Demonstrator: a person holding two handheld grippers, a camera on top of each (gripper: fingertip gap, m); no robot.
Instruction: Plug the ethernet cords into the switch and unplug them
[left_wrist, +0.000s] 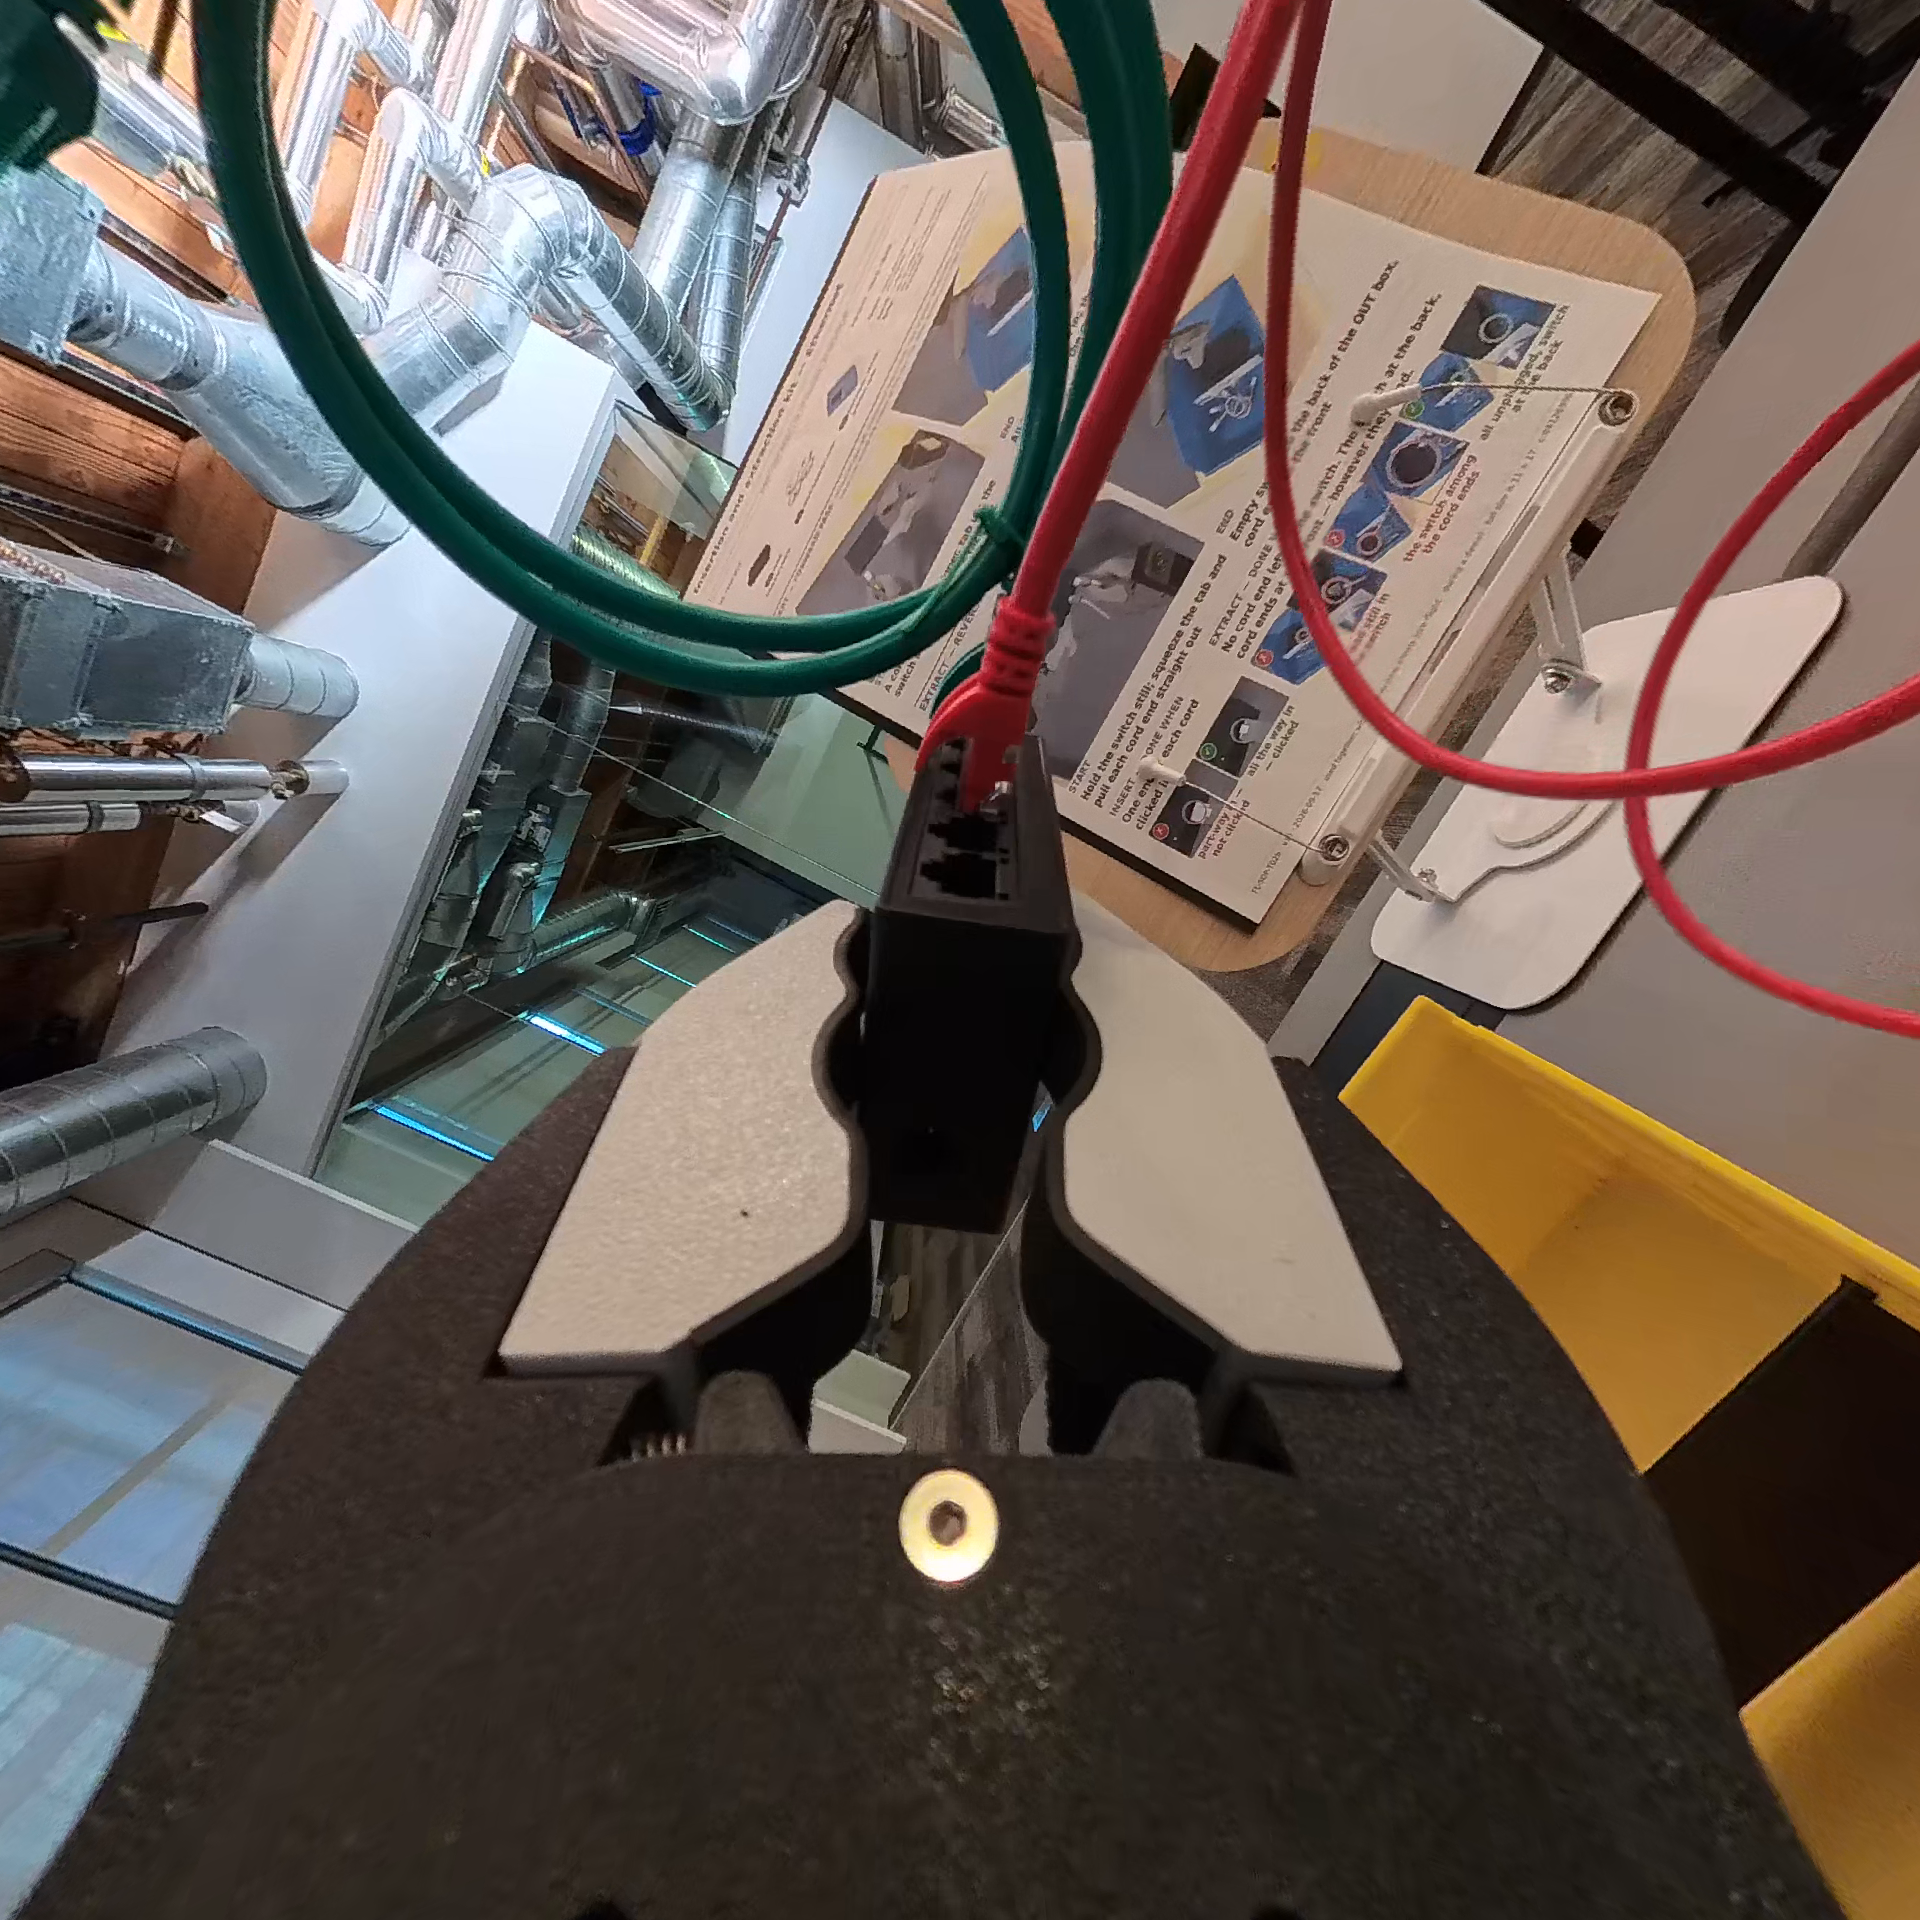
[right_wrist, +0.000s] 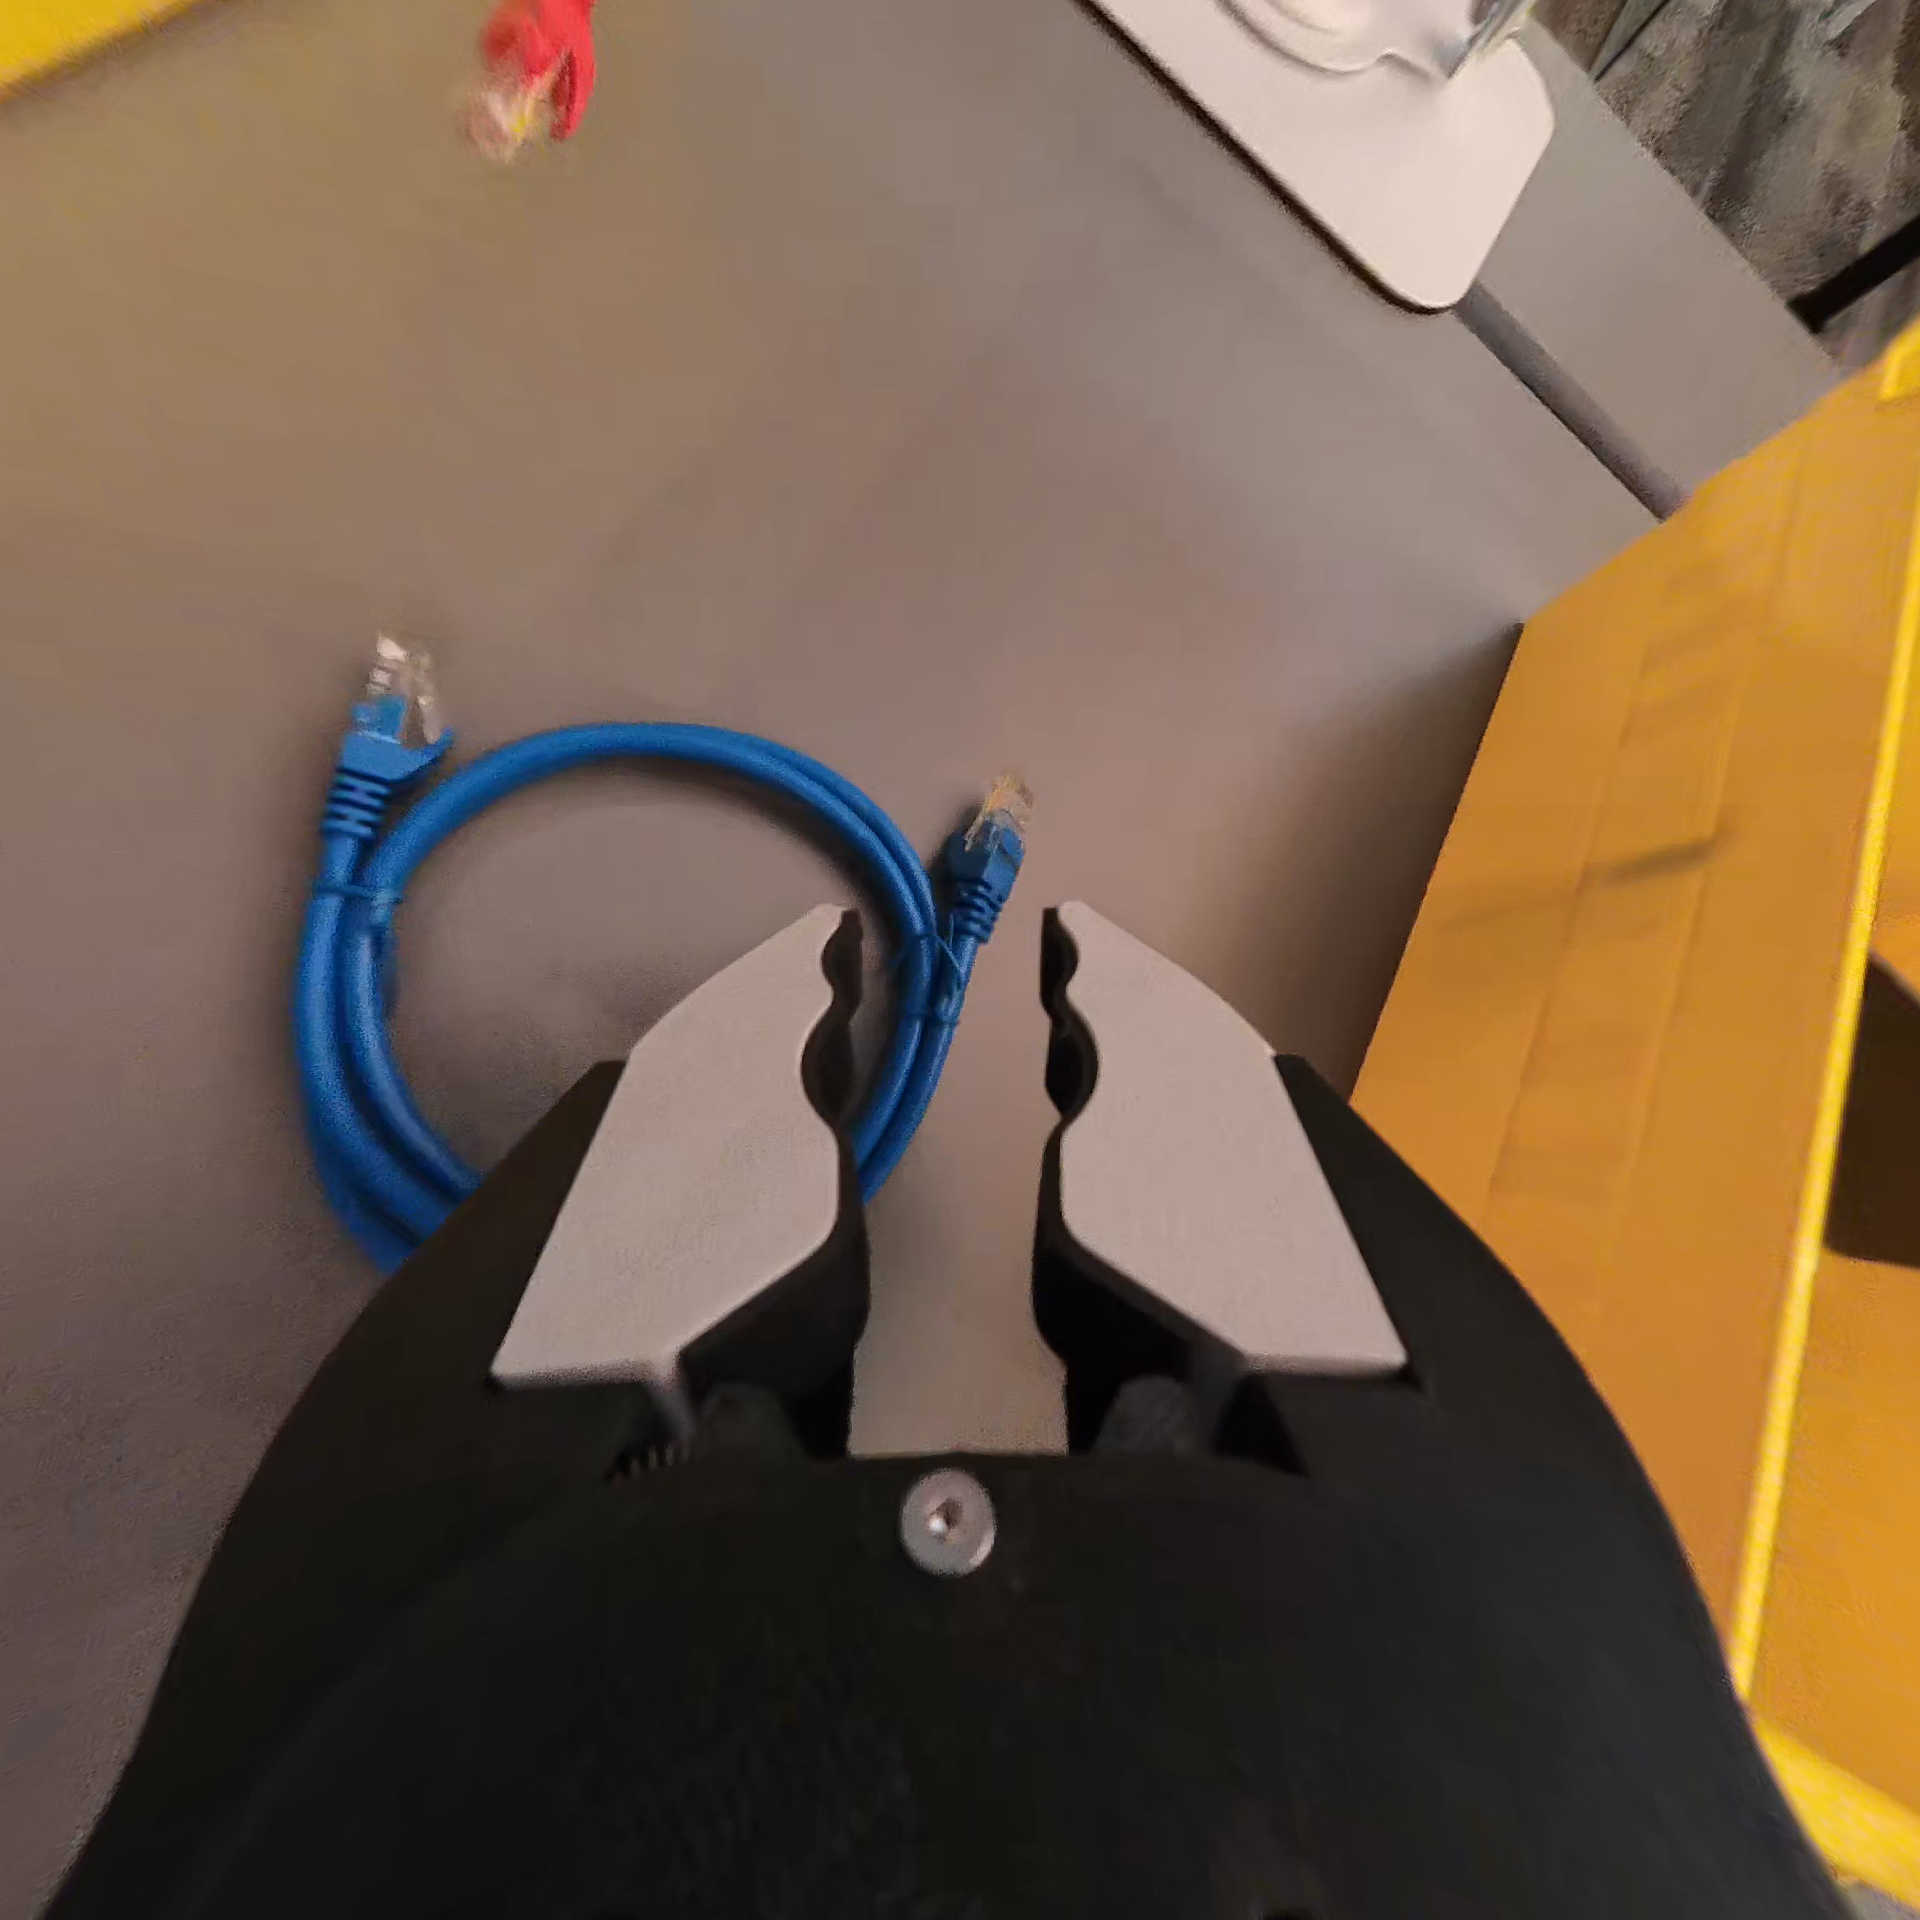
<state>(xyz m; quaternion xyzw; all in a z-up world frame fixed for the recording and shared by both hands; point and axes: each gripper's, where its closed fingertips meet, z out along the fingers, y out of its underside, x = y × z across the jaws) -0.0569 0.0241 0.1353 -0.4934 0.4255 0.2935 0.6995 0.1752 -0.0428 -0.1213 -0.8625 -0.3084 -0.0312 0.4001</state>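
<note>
Between the fingers of the left gripper (left_wrist: 961, 971) sits the black switch (left_wrist: 971, 997) with a red cord (left_wrist: 1013, 665) plugged in, while the right gripper (right_wrist: 951, 925) hangs open and empty over a coiled blue cord (right_wrist: 623, 748).

A white instruction sheet (left_wrist: 1195, 499) on a wooden board carries printed text and, seemingly, photo captions.

One black switch (left_wrist: 971, 997), the marker for everything else. Three cords in all: one red cord (left_wrist: 1049, 561) plugged into its top port, one green cord (left_wrist: 665, 613) looping just above it, and one blue cord (right_wrist: 623, 935) coiled on the table, away from the switch, two bare plugs showing. Two yellow bins (left_wrist: 1621, 1226), and one instruction board (left_wrist: 1247, 540) beyond the switch.
</note>
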